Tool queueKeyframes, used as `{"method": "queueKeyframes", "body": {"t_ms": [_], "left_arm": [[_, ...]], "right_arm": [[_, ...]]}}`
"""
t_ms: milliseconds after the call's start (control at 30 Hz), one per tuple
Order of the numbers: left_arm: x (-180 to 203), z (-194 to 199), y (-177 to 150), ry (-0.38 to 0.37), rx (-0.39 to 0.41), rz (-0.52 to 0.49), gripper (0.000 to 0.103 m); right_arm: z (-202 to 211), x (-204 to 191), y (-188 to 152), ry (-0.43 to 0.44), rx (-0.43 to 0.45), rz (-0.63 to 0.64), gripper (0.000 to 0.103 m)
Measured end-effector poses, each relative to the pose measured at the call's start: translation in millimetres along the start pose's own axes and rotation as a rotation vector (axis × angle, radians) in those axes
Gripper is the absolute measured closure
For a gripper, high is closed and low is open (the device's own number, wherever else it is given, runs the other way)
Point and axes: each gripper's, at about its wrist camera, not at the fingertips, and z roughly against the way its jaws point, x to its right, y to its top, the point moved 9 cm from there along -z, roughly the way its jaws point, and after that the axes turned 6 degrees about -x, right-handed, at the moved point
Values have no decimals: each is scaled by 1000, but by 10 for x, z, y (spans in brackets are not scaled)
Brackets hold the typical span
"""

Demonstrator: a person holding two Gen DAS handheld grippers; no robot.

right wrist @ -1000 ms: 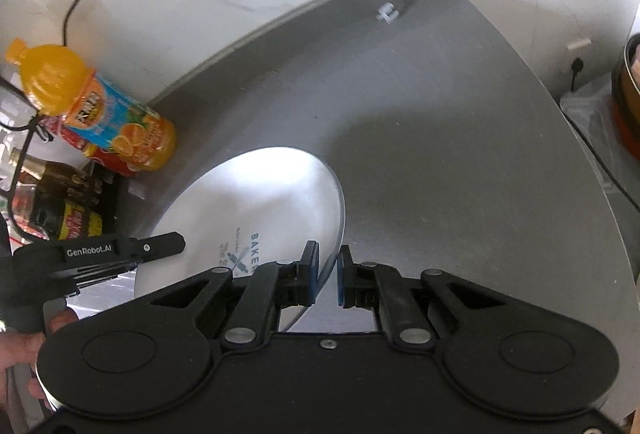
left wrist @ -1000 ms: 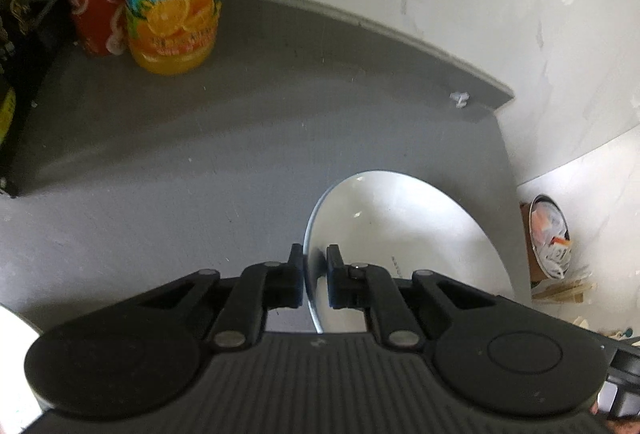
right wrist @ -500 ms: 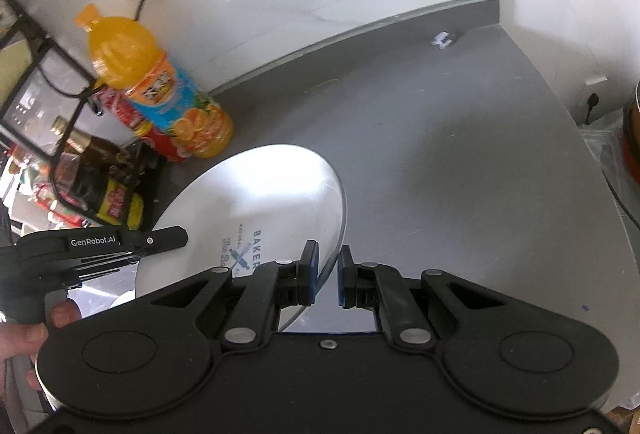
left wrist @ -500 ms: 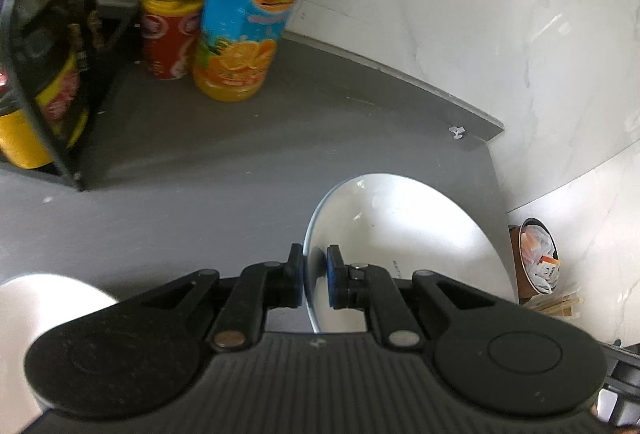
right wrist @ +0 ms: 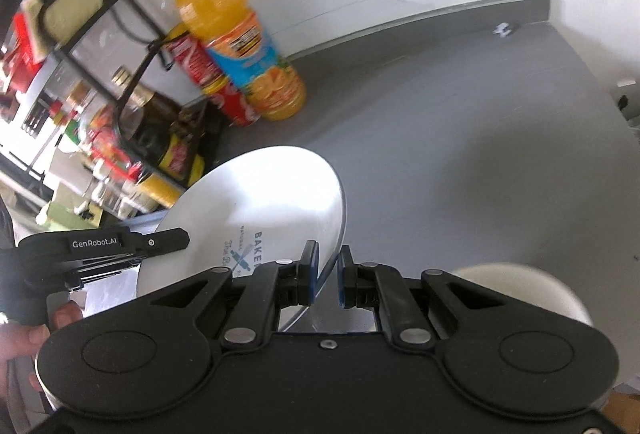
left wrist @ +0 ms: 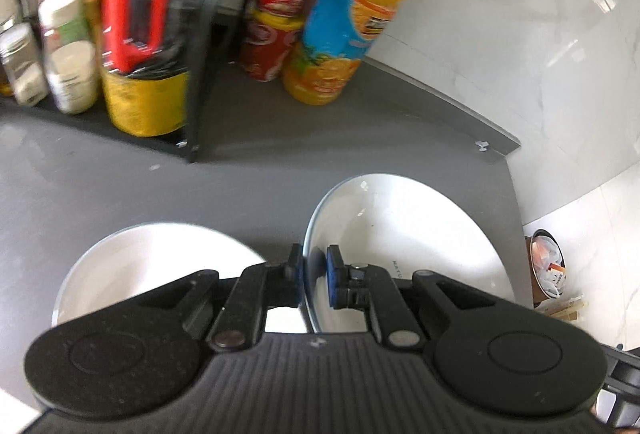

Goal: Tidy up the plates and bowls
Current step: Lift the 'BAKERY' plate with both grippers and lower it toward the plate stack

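1. Left wrist view: the left hand-held gripper is narrowed onto the rim of a white plate, one blue pad on each side of the edge. The plate stands on edge, raised above the grey desk, and reaches forward and right of the fingers.
2. A second white dish lies on the desk just left of and below the fingers.
3. Far ahead stand an orange juice bottle, red cans and a black rack of jars.
4. Right wrist view: the right hand-held gripper grips the opposite rim of the same plate, which spreads left of its fingers, printed lettering showing.
5. The left hand-held gripper appears at the far left, with a hand below it.
6. A pale bowl sits on the desk right of the fingers.
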Motion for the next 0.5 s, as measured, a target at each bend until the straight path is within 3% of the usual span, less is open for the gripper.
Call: {"method": "queueKeyframes", "body": {"t_ms": [500], "left_arm": [[-711, 287, -385, 39, 1, 73, 93]], "right_arm": [[-182, -556, -486, 17, -55, 75, 94]]}}
